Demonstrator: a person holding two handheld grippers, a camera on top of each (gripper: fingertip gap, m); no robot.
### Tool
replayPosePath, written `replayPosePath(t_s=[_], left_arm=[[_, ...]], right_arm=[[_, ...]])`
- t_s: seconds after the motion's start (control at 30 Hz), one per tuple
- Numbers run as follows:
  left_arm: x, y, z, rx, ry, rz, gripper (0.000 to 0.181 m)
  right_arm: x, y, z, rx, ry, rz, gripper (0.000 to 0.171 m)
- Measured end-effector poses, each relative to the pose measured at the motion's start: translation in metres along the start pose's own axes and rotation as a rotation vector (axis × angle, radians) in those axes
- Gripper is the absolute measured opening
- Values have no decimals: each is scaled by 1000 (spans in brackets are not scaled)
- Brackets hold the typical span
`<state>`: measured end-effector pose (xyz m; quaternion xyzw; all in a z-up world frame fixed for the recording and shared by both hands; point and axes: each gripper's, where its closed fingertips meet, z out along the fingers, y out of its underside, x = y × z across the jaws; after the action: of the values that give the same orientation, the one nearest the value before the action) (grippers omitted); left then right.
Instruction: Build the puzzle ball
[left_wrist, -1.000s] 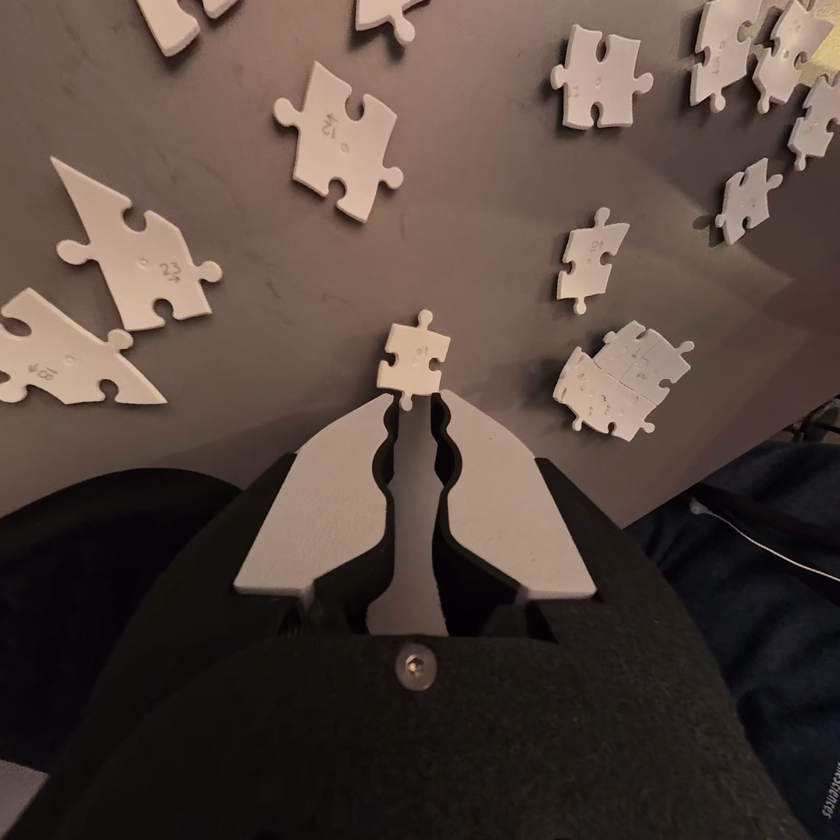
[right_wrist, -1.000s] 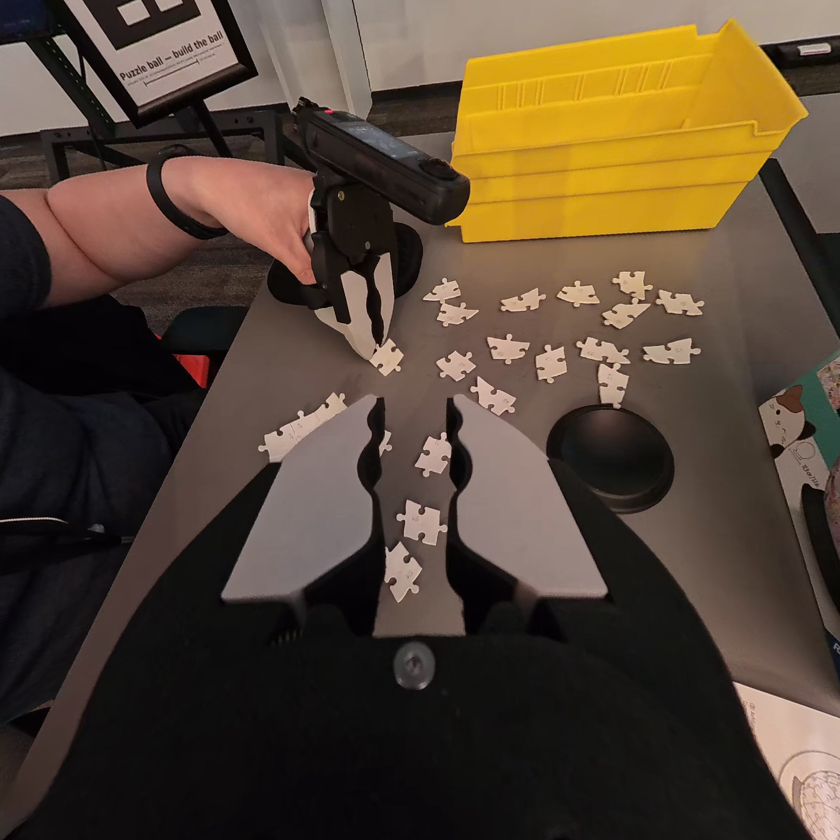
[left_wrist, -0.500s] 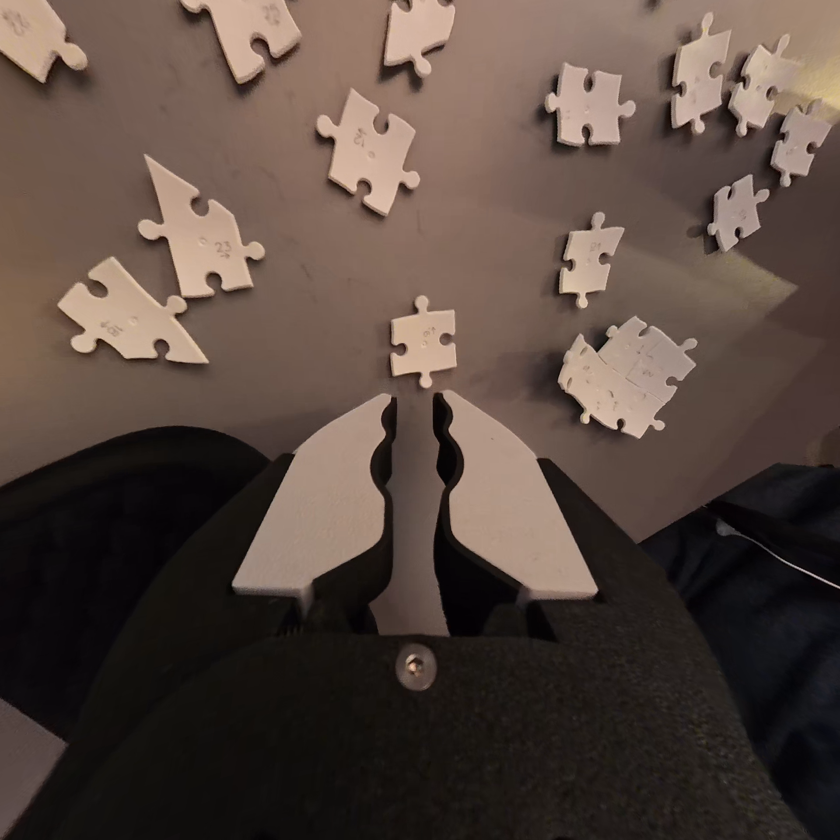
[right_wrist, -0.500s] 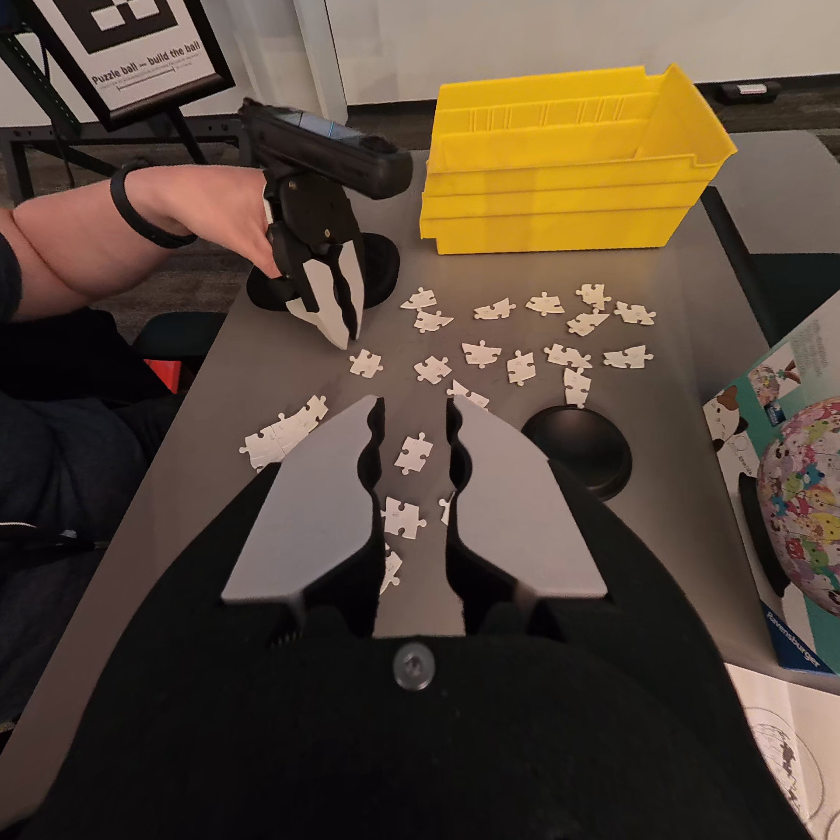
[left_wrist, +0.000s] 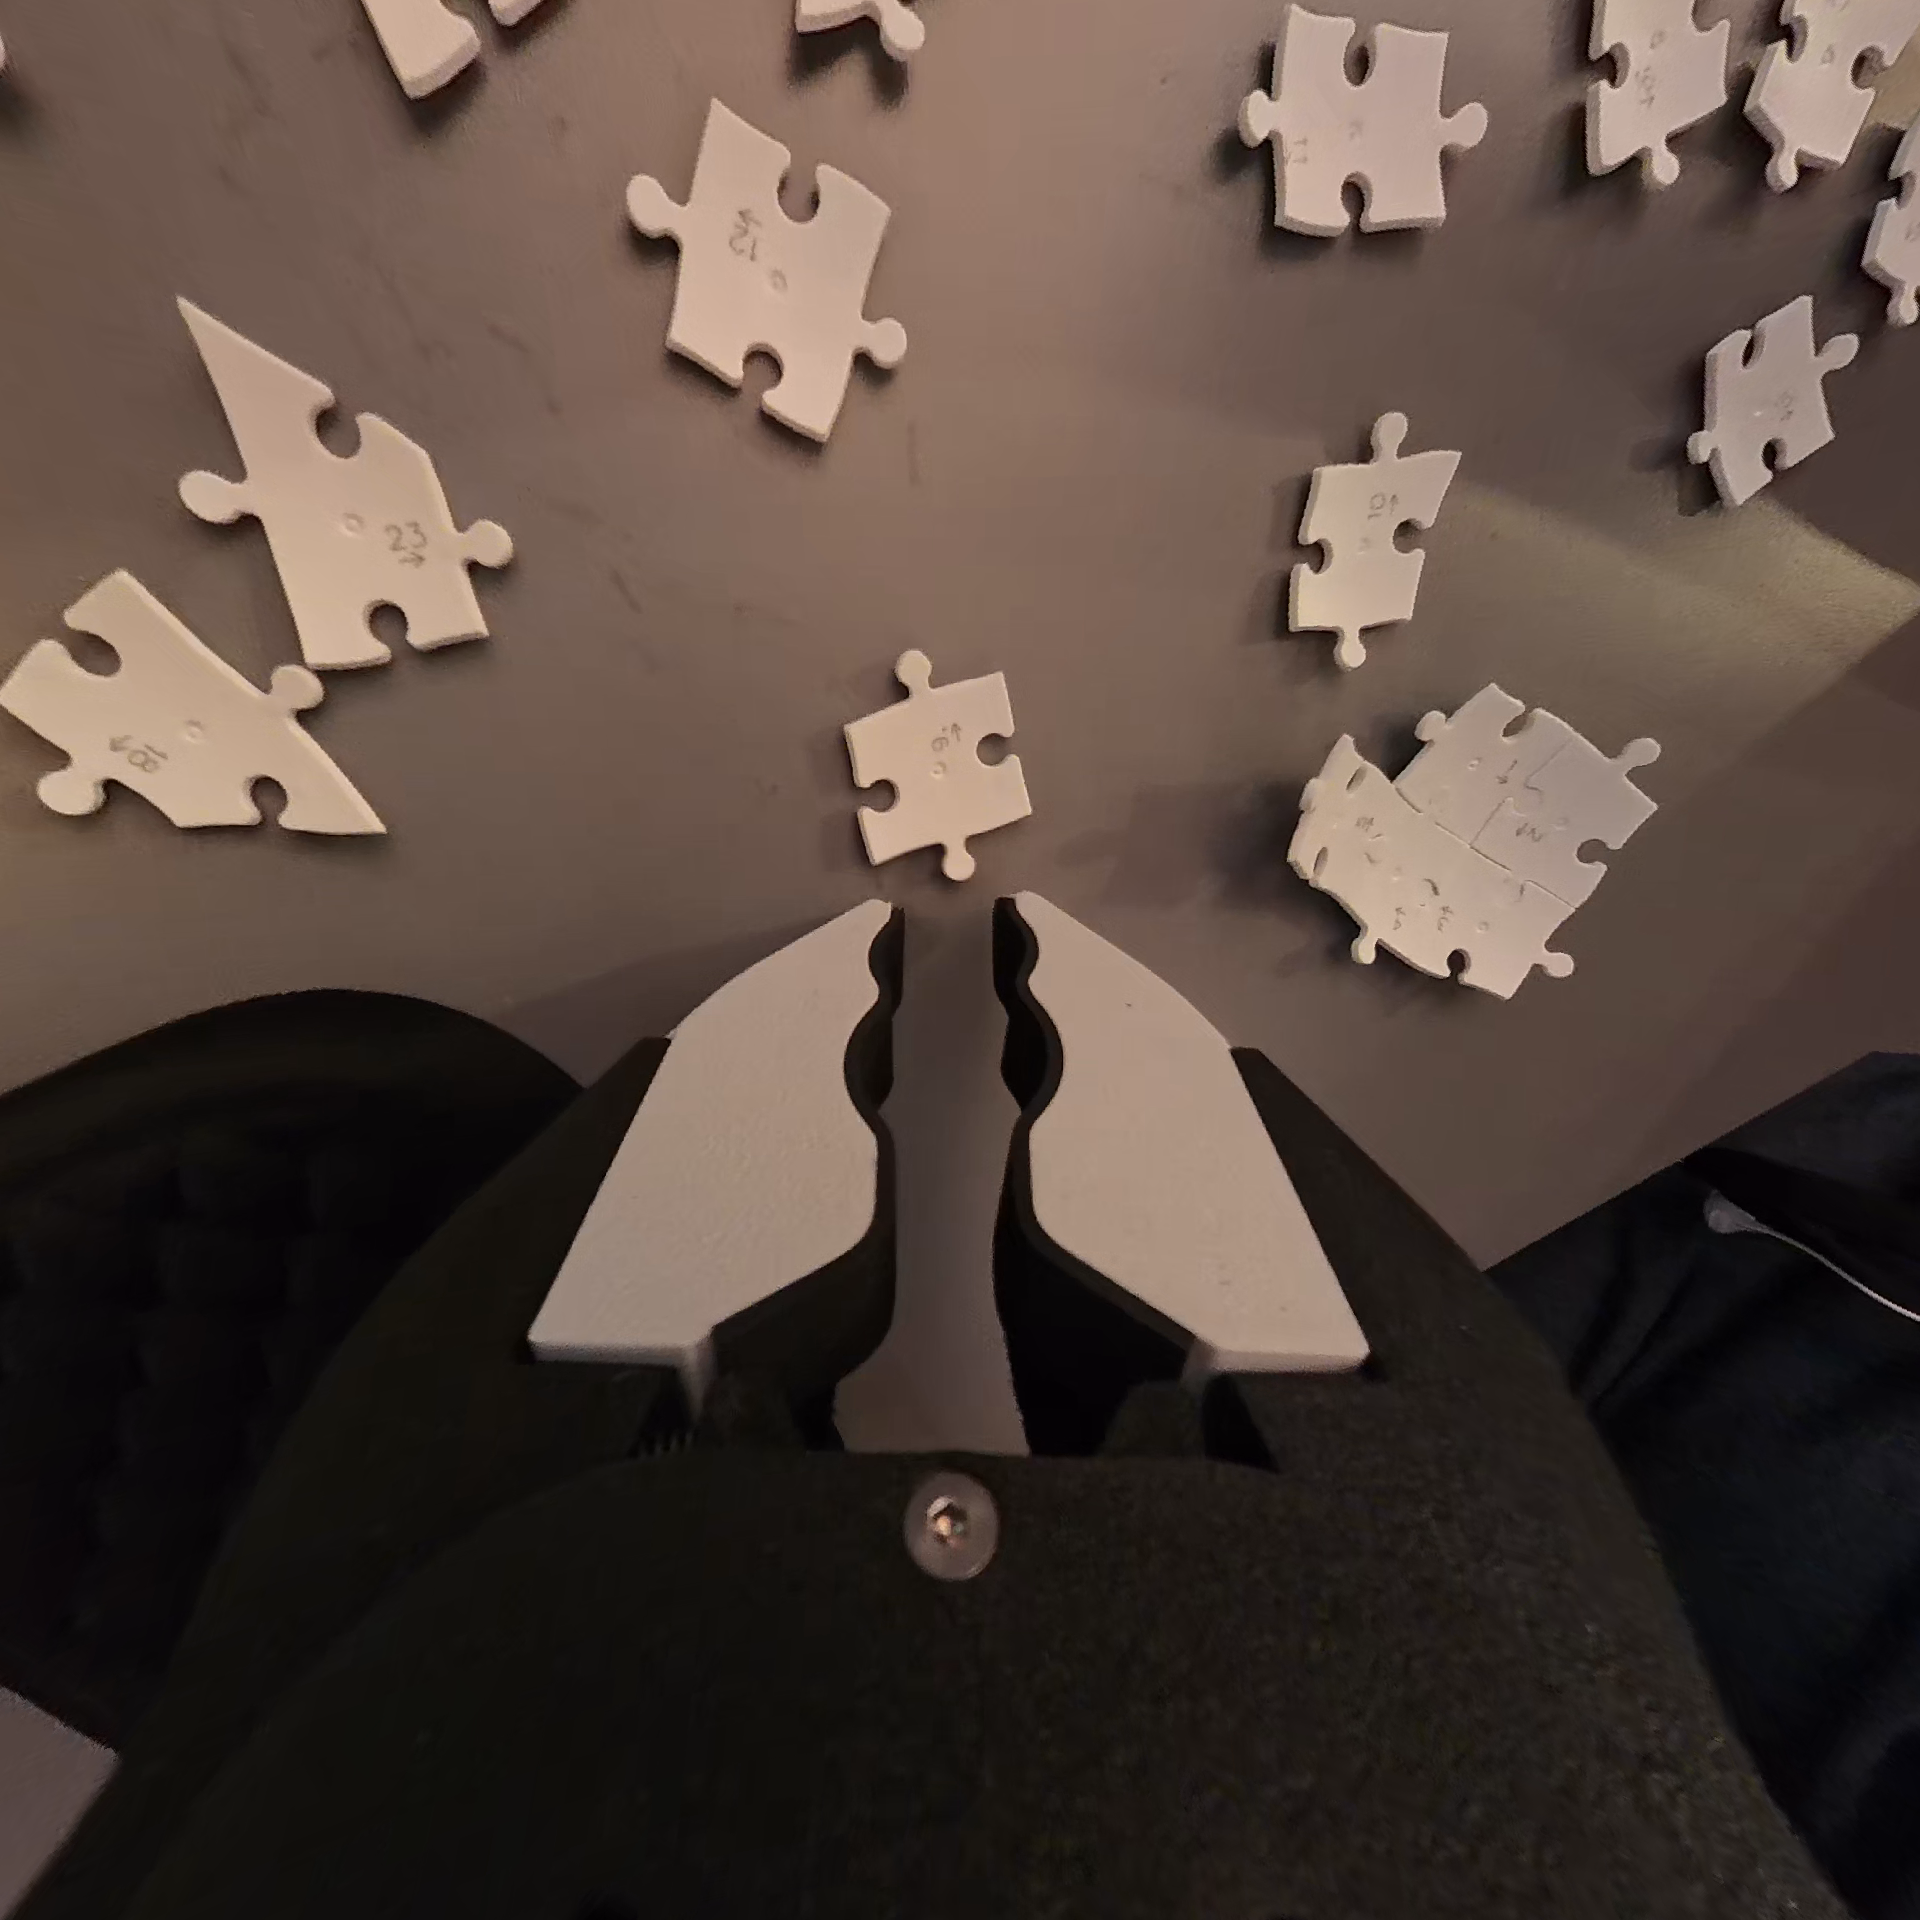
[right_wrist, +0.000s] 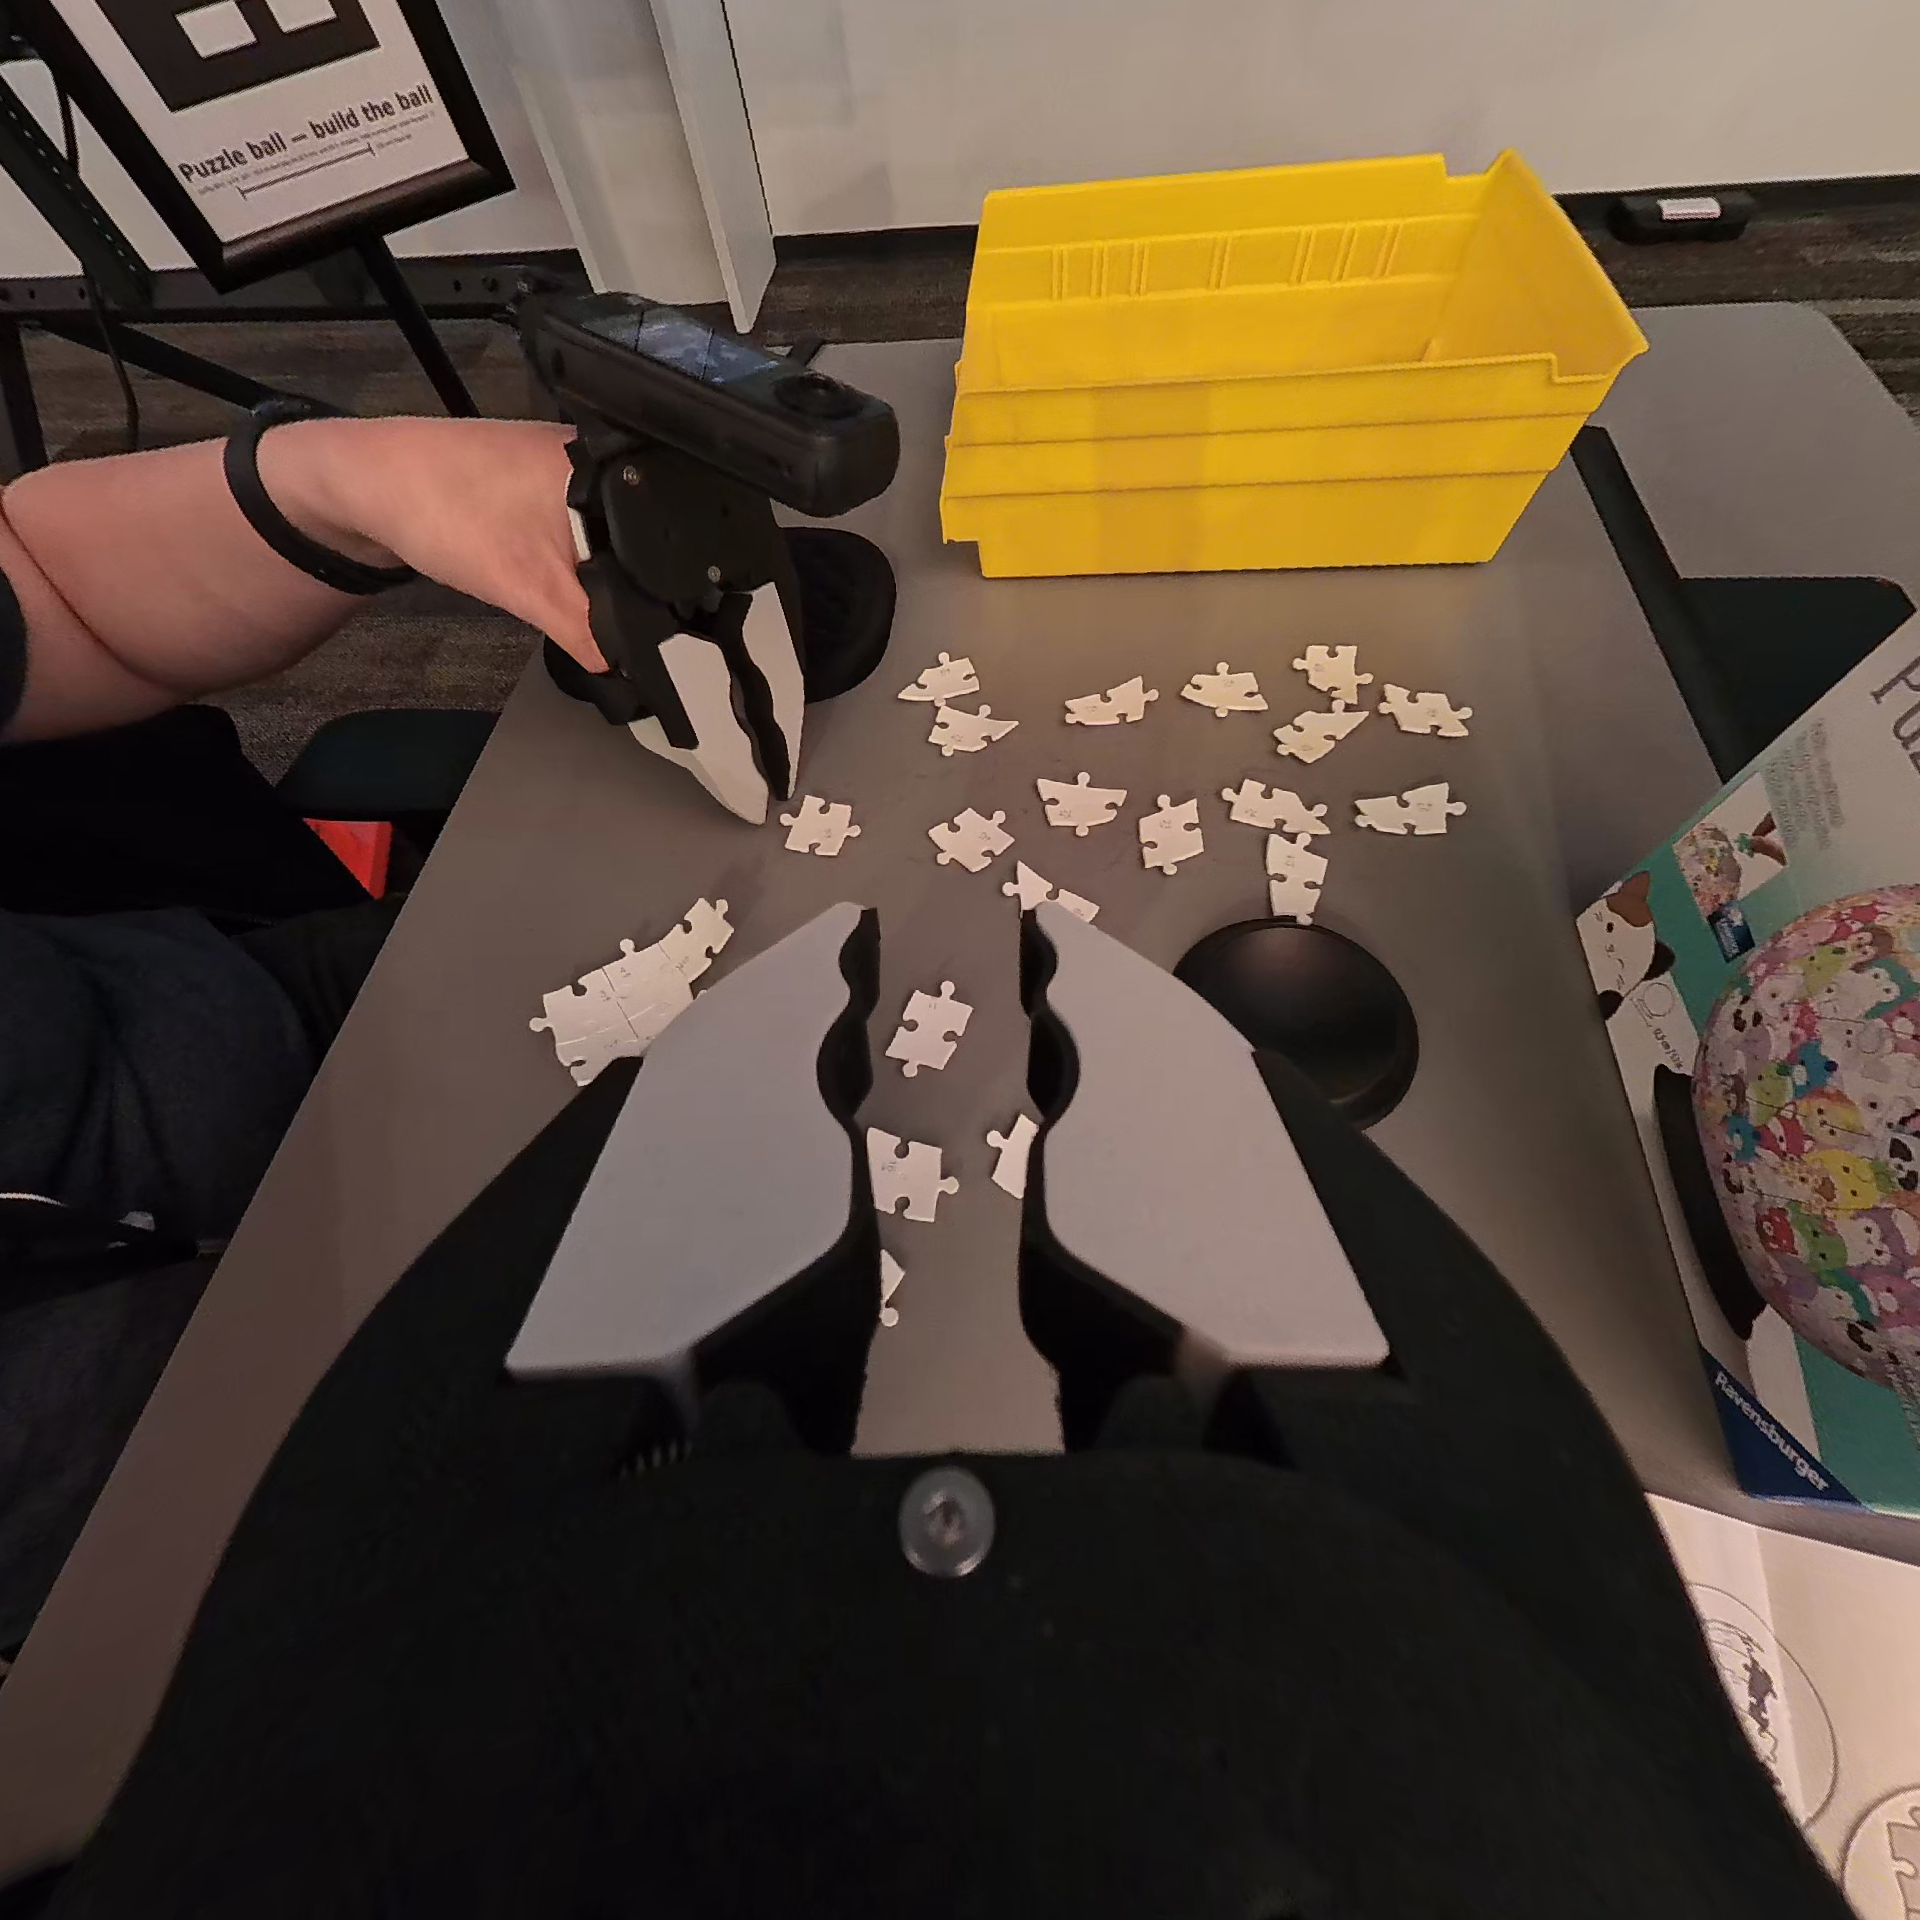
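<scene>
Piece (left_wrist: 938, 767): thin, light, stiff — flat on table (left_wrist: 1039, 582); best pinched by opposite edges.
Left gripper (left_wrist: 945, 906): apart, empty, just short.
Right gripper (right_wrist: 948, 920): apart, empty.

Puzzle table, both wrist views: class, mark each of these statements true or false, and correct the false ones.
1. The left gripper holds a puzzle piece. False: its fingers are apart and empty; the small piece lies flat on the table just beyond them.
2. The yellow bin sits at the table's far end. True.
3. Several pieces are already joined into a cluster. True.
4. The right gripper is shut. False: its fingers are spread, with loose pieces visible between them.
5. The black round stand holds a finished ball. False: it is empty.
</scene>
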<state>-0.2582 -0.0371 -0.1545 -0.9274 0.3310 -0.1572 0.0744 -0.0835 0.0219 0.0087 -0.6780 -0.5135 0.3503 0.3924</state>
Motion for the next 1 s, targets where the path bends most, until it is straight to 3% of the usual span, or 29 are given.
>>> replayPosePath(t_s=[0.3, 1.0], left_arm=[[-2, -3, 2, 7, -87, 46, 16], [-7, -5, 0, 34, -104, 59, 19]], right_arm=[[1, -1, -2, 2, 5, -4, 27], [6, 4, -7, -25, 32, -23, 27]])
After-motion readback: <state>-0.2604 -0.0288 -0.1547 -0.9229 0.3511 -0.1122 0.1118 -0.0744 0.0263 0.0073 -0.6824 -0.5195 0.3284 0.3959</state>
